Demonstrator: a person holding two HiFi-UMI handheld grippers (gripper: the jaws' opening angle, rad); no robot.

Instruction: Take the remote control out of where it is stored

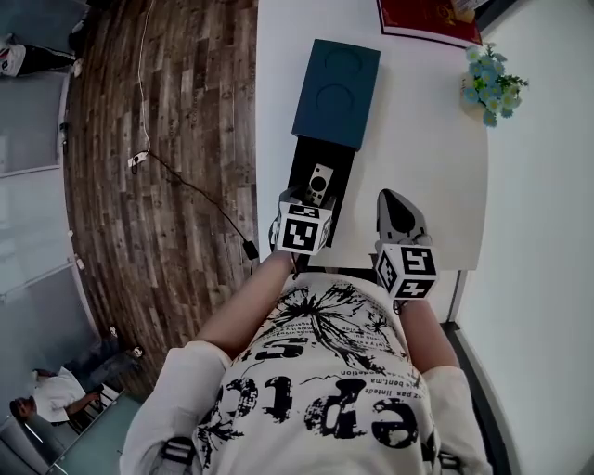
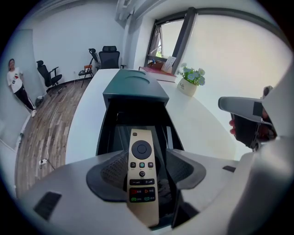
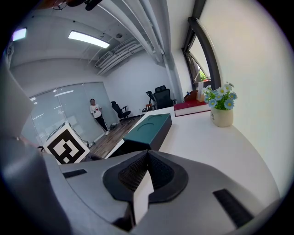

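The left gripper (image 2: 148,161) stands with its jaws spread wide. A slim pale-gold remote control (image 2: 141,149) lies lengthwise between them, neither pad pressing on it. The remote rests in the black pull-out tray (image 2: 106,133) of a dark teal rectangular box (image 2: 133,87) straight ahead of the jaws. To its right, the right gripper (image 3: 147,153) has its jaws closed together over the white table (image 3: 216,151).

White table (image 1: 408,139), dark teal rectangular box (image 1: 336,88) just ahead of left gripper (image 1: 311,198), flat red book (image 1: 422,20) far beyond, white pot of blue flowers (image 1: 490,88) well beyond right gripper (image 1: 397,209).
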